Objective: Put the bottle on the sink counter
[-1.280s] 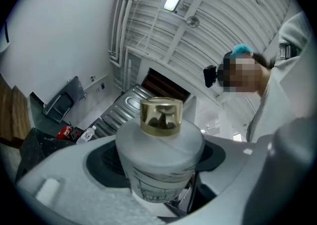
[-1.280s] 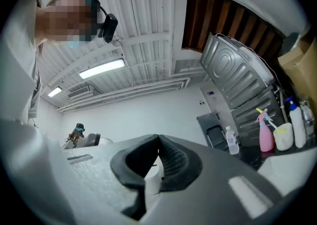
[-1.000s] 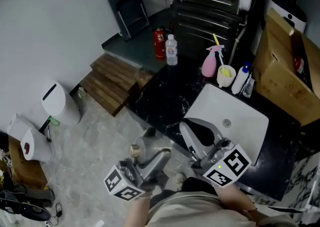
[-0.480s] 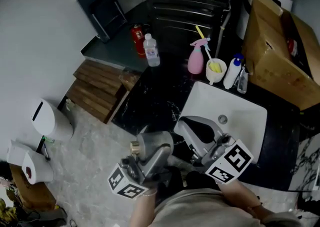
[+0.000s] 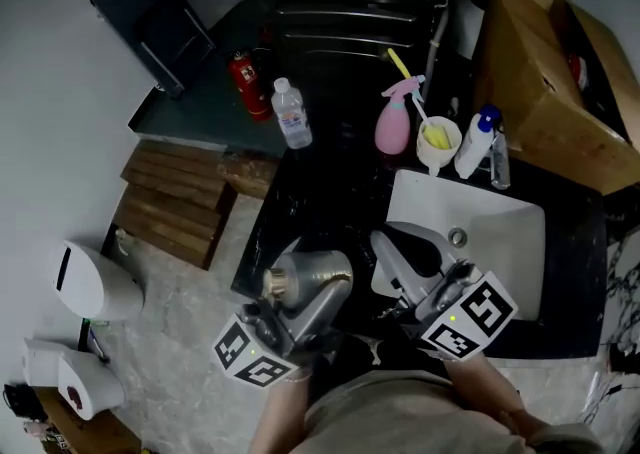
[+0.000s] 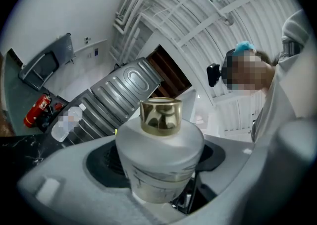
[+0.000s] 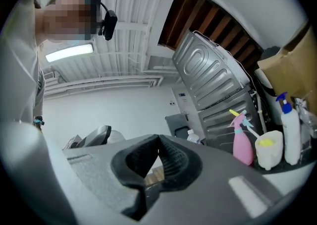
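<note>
A frosted white bottle (image 5: 312, 273) with a gold cap lies tilted in my left gripper (image 5: 308, 287), which is shut on its body. It hangs over the front left edge of the black sink counter (image 5: 320, 192). In the left gripper view the bottle (image 6: 159, 144) fills the space between the jaws of the left gripper (image 6: 156, 158), cap pointing away. My right gripper (image 5: 388, 245) is shut with nothing in it, just in front of the white sink basin (image 5: 510, 232). In the right gripper view the pads of the right gripper (image 7: 158, 143) meet.
At the back of the counter stand a pink spray bottle (image 5: 392, 127), a white cup (image 5: 438, 145) and a blue-capped bottle (image 5: 473, 147). A clear water bottle (image 5: 290, 114) and a red extinguisher (image 5: 243, 82) stand farther left. Wooden steps (image 5: 175, 207) lie on the floor; a cardboard box (image 5: 555, 72) is at the right.
Both grippers have come forward toward the counter. The held bottle was over the floor beside the counter and now hangs over its front edge.
</note>
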Action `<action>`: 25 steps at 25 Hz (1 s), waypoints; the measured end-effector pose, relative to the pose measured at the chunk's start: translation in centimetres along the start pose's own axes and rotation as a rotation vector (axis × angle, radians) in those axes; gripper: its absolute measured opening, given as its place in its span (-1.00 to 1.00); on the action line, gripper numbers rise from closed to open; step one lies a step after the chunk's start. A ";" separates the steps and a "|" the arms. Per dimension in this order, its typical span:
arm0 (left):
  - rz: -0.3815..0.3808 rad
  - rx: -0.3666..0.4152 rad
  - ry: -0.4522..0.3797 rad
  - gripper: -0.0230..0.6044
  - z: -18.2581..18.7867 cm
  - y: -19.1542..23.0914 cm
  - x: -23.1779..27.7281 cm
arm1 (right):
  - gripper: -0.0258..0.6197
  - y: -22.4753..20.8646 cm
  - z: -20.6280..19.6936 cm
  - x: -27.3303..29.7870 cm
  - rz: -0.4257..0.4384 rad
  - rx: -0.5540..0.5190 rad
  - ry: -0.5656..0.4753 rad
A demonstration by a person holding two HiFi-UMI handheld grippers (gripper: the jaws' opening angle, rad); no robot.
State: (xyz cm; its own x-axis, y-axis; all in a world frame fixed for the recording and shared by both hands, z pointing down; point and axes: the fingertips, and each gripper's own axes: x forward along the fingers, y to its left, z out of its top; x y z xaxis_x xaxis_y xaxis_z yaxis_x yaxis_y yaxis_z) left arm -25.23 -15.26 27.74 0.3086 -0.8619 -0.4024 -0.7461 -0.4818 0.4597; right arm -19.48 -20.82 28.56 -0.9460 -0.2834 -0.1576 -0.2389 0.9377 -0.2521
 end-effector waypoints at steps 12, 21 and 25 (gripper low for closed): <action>-0.194 -0.092 0.181 0.19 -0.2 7.8 4.8 | -0.91 -6.8 0.3 2.0 -0.342 -0.058 -0.045; -0.258 -0.092 0.365 0.19 -3.5 12.1 7.9 | -0.91 -9.2 -1.9 1.1 -0.525 -0.050 -0.035; -0.276 -0.054 0.447 0.19 -5.4 13.1 8.9 | -0.91 -9.8 -2.6 0.7 -0.569 -0.039 -0.027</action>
State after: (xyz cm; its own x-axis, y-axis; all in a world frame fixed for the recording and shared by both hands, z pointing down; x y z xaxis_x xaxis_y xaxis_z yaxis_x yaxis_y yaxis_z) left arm -29.04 -30.12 34.43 0.7198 -0.6793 -0.1430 -0.5733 -0.6979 0.4293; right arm -18.40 -29.71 33.38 -0.6601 -0.7505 -0.0320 -0.7174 0.6425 -0.2693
